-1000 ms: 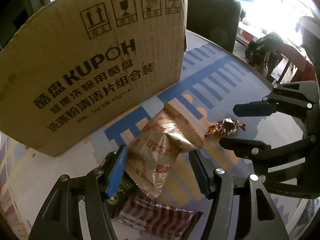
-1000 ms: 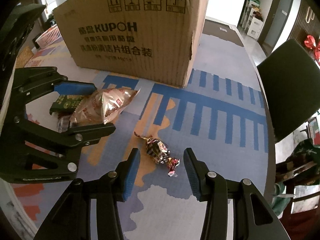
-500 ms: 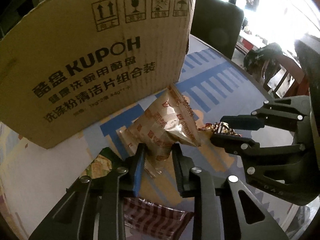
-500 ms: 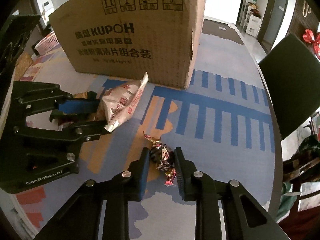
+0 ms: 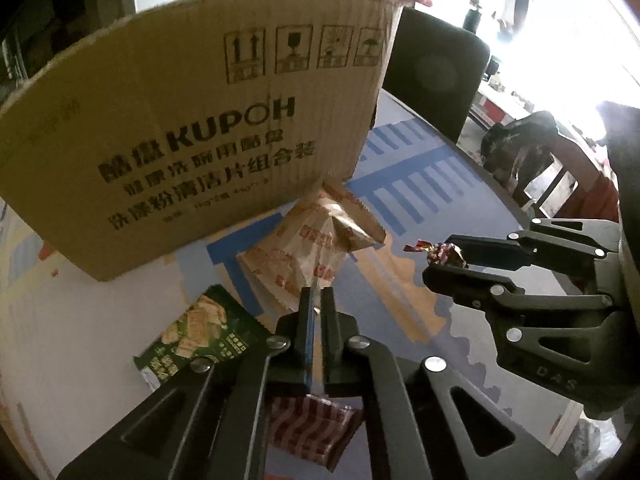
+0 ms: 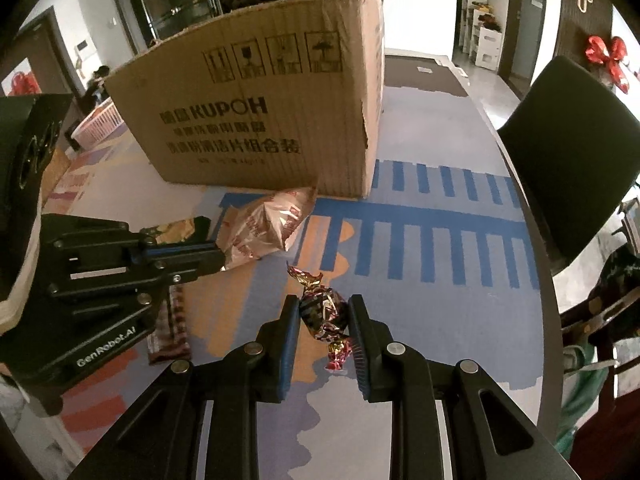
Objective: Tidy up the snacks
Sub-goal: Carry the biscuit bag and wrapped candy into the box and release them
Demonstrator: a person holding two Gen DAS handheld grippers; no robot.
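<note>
While my left gripper [image 5: 316,300] pinches the crinkled foil biscuit packet [image 5: 316,240] by its near edge, lifted before the brown cardboard box [image 5: 192,136], a green snack pouch [image 5: 200,332] lies below. In the right view (jaws nearly together) my right gripper [image 6: 324,316] clamps a shiny twisted-wrapper candy [image 6: 322,310] above the patterned tablecloth [image 6: 420,232].

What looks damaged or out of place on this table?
The cardboard box has a small tear along its front right corner edge. Two snacks lie loose on the table: a green packet and a striped brown bar. Nothing is spilled. Each gripper is shut on one snack.
</note>
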